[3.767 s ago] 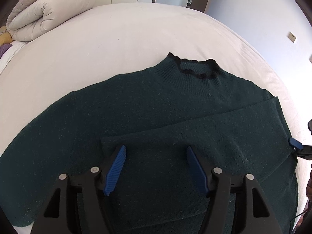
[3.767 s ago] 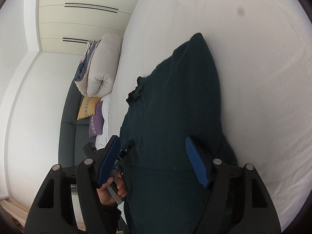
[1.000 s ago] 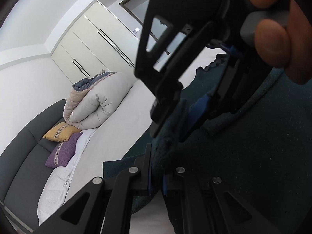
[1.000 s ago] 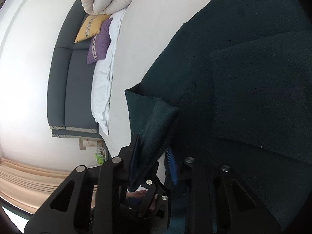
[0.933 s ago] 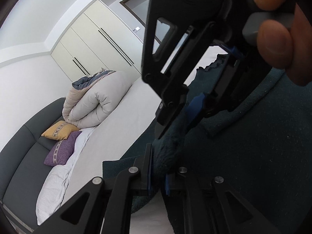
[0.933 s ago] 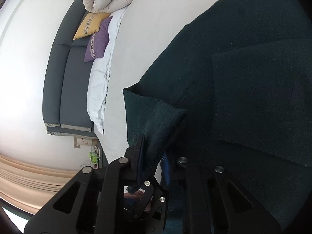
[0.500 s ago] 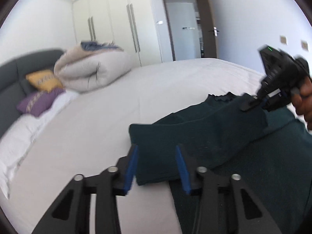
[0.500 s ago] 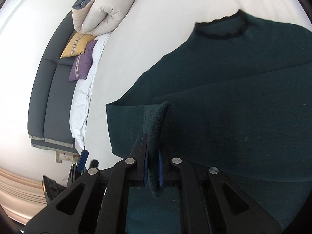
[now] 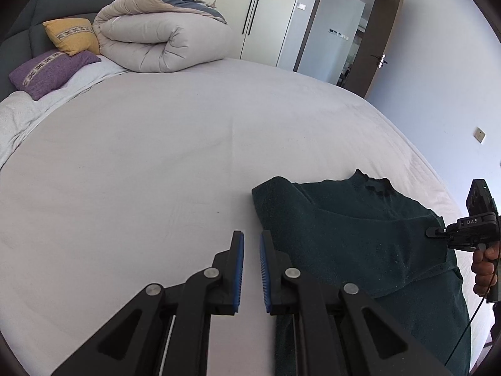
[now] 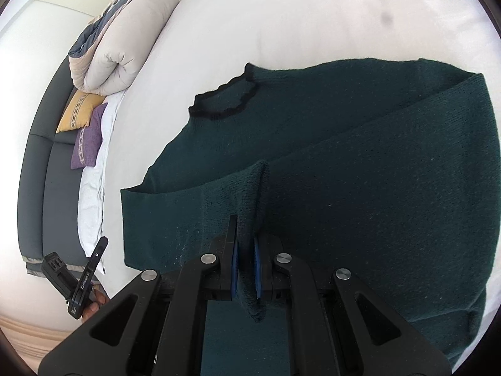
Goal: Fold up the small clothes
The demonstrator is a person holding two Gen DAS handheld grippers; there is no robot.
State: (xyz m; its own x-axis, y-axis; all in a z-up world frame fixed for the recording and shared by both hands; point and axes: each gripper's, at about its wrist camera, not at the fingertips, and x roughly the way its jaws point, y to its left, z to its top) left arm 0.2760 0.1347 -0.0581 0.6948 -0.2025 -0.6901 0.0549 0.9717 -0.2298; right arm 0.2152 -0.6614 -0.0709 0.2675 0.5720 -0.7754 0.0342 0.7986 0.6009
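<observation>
While your left gripper (image 9: 251,250) hangs over bare sheet (image 9: 141,163) just beside the sweater (image 9: 344,238), its jaws stand nearly together with nothing between them. Sweater: dark green, flat on the bed, left side folded inward.

Right wrist view: your right gripper (image 10: 245,255) is clamped on the sleeve cuff (image 10: 252,194), raised above the body. Collar (image 10: 224,101) lies beyond. Recommended: lay the cuff flat across the chest, square with the folded edge, and release only once it rests.
</observation>
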